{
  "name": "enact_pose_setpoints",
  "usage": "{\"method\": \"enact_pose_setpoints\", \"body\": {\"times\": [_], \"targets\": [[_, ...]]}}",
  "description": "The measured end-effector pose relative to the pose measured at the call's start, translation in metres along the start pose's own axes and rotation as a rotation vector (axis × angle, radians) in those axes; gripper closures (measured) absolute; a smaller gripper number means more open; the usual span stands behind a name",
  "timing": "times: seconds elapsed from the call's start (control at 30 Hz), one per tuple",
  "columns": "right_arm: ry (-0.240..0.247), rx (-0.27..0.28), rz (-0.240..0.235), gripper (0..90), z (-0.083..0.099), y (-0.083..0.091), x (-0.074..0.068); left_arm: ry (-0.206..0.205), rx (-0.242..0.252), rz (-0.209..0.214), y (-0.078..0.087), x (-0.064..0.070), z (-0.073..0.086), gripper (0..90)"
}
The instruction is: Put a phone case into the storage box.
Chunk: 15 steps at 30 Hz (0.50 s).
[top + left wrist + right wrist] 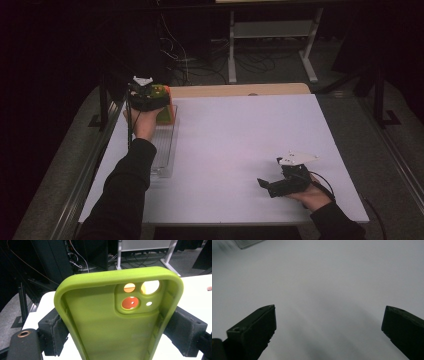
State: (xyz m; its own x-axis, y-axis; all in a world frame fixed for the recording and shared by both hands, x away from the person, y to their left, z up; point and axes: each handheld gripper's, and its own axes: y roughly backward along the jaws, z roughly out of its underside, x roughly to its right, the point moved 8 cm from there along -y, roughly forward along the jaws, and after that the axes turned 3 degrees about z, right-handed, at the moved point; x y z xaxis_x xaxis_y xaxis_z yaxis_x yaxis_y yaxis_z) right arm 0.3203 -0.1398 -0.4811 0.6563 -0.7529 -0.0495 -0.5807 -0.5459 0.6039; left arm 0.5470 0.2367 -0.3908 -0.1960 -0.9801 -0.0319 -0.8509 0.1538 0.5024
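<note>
Item: soft lime-green silicone phone case (110, 322) with a raised camera-cutout block, held in my left gripper (117, 327), whose black padded jaws press on its two long side walls; the open hollow faces the gripper camera. In the high view the case sits aloft at the far left corner of the white table (240, 145), above the far end of a clear plastic tray (167, 150), with an orange thing (169, 107) just behind it, which I cannot identify. Handling, by my judgement: light, rubbery, high-friction, not fragile; the thin walls look likely to bow inward under a hard squeeze, so I would grip across the side rails near mid-length, as now, and keep pressure moderate. My right gripper (274, 184) rests low over the table's near right part, well apart from the case, jaws spread wide with nothing between them. View notes: the left gripper view gives the lens holes, inner ribs and jaw contact, with orange showing through the holes; the high view gives the case's place over the tray; the right gripper view gives bare table and a corner of the tray (249, 243)
</note>
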Motion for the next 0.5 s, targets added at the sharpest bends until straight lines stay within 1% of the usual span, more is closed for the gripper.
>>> {"method": "enact_pose_setpoints", "body": {"times": [0.07, 0.2, 0.23, 0.3, 0.37, 0.4, 0.5], "targets": [[0.002, 0.001, -0.001, 0.0, 0.000, 0.000, 0.000, 0.007, 0.006, -0.002, -0.003, 0.001, 0.002, 14.2], [-0.002, 0.000, -0.001, 0.0, 0.000, 0.000, -0.001, -0.002, -0.012, -0.013, -0.007, 0.003, 0.007, 14.0], [-0.002, 0.001, -0.001, 0.0, 0.000, 0.000, -0.001, -0.012, -0.013, -0.017, -0.008, 0.003, 0.009, 14.0], [-0.003, 0.000, -0.001, 0.0, 0.000, 0.000, -0.001, -0.003, -0.020, -0.022, -0.011, 0.004, 0.011, 13.8], [-0.003, 0.000, -0.001, 0.0, 0.000, 0.000, -0.001, -0.017, -0.031, -0.027, -0.013, 0.004, 0.014, 13.6], [-0.003, 0.000, -0.001, 0.0, 0.000, 0.000, -0.001, -0.015, -0.037, -0.035, -0.014, 0.004, 0.016, 13.5], [-0.002, 0.001, -0.001, 0.0, 0.000, 0.001, -0.001, -0.013, -0.040, -0.040, -0.015, 0.004, 0.020, 13.2]]}}
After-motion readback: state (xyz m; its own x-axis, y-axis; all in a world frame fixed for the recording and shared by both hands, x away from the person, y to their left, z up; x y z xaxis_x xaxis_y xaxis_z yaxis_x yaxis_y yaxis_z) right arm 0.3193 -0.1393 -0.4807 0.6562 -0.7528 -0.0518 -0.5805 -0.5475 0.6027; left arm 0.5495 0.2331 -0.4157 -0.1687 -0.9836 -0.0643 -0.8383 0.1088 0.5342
